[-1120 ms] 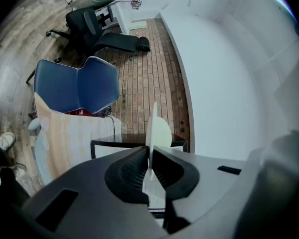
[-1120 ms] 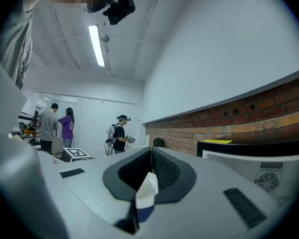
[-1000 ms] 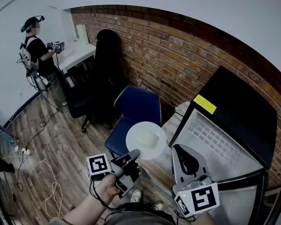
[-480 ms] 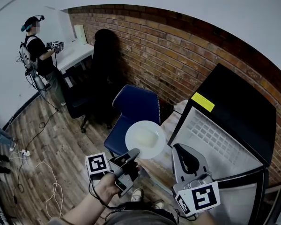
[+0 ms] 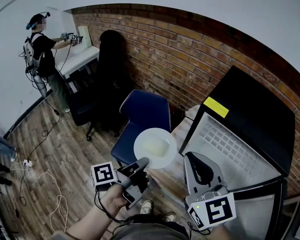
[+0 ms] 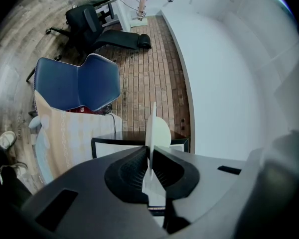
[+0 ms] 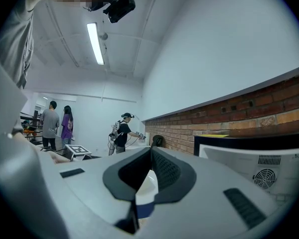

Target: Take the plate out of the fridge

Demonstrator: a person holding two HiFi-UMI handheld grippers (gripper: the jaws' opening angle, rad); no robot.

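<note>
The white plate [image 5: 155, 147] hangs in the air in front of the fridge, above a blue chair. My left gripper [image 5: 143, 164] is shut on its near rim. In the left gripper view the plate [image 6: 151, 126] stands edge-on, pinched between the dark pads [image 6: 133, 166]. My right gripper [image 5: 192, 158] hovers just right of the plate, by the open fridge door, and its jaws are shut with nothing between them. In the right gripper view [image 7: 150, 151] a part of the plate [image 7: 147, 183] shows below the closed tips. The black fridge [image 5: 257, 115] stands at the right, its white-lined door [image 5: 225, 151] swung open.
A blue chair [image 5: 145, 113] and a cloth-covered object [image 5: 186, 130] lie under the plate. A black office chair [image 5: 111, 64] stands by the brick wall [image 5: 190, 59]. A person [image 5: 41, 54] works at a white desk [image 5: 80, 56] at the far left. Cables [image 5: 37, 176] trail over the wooden floor.
The plate and both grippers have hardly moved. The person at the far left has turned to the desk and reached out over it.
</note>
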